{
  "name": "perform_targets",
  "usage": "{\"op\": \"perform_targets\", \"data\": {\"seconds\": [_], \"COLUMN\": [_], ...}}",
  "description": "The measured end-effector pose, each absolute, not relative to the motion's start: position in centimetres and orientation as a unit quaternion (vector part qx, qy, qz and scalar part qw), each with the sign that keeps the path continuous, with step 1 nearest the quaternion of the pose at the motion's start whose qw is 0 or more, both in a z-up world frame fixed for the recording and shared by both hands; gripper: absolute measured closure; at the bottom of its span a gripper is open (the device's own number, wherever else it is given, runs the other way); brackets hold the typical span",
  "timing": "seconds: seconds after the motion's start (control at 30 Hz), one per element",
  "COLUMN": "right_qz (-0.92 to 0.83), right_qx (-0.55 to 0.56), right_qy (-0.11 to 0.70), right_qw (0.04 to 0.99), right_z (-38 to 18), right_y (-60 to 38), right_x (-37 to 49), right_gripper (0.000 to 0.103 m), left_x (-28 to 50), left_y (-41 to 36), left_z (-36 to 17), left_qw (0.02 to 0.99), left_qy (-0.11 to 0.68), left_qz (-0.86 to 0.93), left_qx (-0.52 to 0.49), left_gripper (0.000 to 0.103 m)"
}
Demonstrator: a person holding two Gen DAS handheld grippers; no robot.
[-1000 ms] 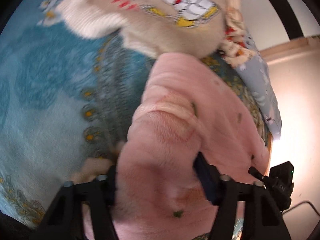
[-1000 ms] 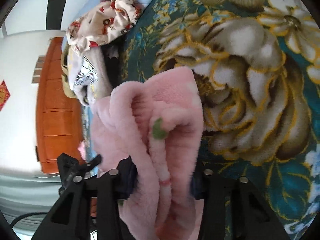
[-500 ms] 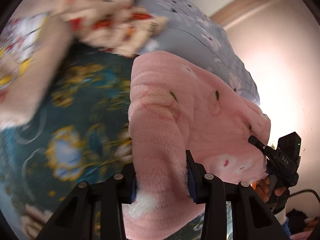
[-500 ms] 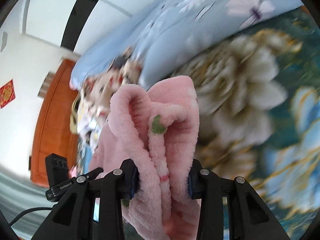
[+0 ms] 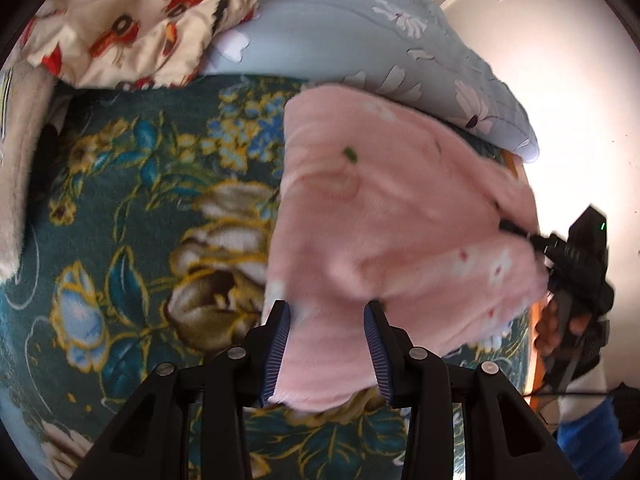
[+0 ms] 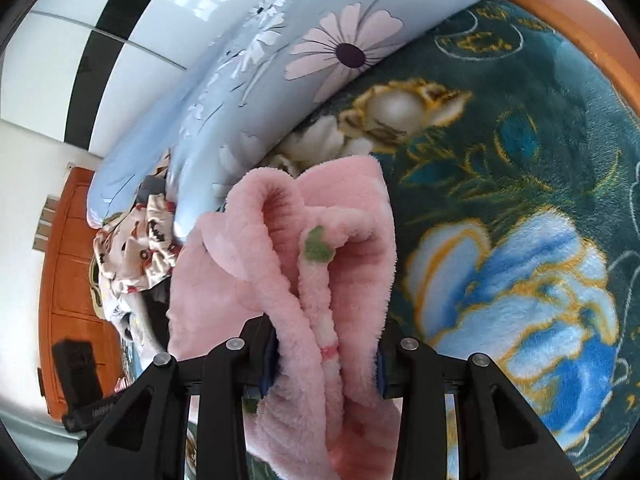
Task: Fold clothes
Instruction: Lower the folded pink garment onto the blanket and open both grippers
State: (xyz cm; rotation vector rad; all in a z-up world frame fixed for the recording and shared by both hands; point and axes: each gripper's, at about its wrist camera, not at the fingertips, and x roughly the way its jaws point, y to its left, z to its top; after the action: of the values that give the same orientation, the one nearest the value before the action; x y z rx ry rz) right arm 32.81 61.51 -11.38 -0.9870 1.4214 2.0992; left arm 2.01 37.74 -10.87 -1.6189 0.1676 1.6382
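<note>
Both grippers clamp the pink fleece garment (image 5: 384,216). Left gripper (image 5: 326,346) pinches one edge; right gripper (image 6: 324,356) grips a bunched fold. Garment hangs stretched between them, above the teal floral blanket (image 5: 132,208). Pale blue flowered pillow (image 6: 256,60) beyond it, and a cream printed cloth (image 5: 120,20) heaped beside that.

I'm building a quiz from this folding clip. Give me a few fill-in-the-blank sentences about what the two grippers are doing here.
Both grippers are shut on the fluffy ____ garment.
The left gripper and the right gripper hold it above a teal blanket patterned with ____.
Behind the garment lies a pale ____ quilt printed with daisies.

Missing words: pink; flowers; blue
</note>
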Motion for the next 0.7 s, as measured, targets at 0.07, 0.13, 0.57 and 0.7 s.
{"op": "perform_targets", "data": {"seconds": [0.07, 0.13, 0.57, 0.7], "right_qz": [0.754, 0.765, 0.774, 0.794], "right_qx": [-0.365, -0.377, -0.42, -0.422], "right_qy": [0.504, 0.481, 0.404, 0.35], "right_qw": [0.208, 0.202, 0.246, 0.262], "right_z": [-11.0, -10.0, -8.8, -7.1], "right_y": [62.2, 62.6, 60.6, 57.7], "right_x": [32.4, 31.2, 30.1, 30.8], "right_gripper": [0.065, 0.065, 0.05, 0.04], "left_x": [2.5, 3.0, 4.5, 5.6], "left_y": [36.9, 35.9, 32.2, 31.6], "left_z": [-11.2, -11.5, -11.7, -12.3], "left_qw": [0.4, 0.396, 0.373, 0.358], "left_qy": [0.058, 0.047, 0.028, 0.028], "left_qz": [0.647, 0.643, 0.667, 0.679], "left_qx": [-0.647, -0.654, -0.644, -0.64], "left_gripper": [0.061, 0.061, 0.052, 0.044]}}
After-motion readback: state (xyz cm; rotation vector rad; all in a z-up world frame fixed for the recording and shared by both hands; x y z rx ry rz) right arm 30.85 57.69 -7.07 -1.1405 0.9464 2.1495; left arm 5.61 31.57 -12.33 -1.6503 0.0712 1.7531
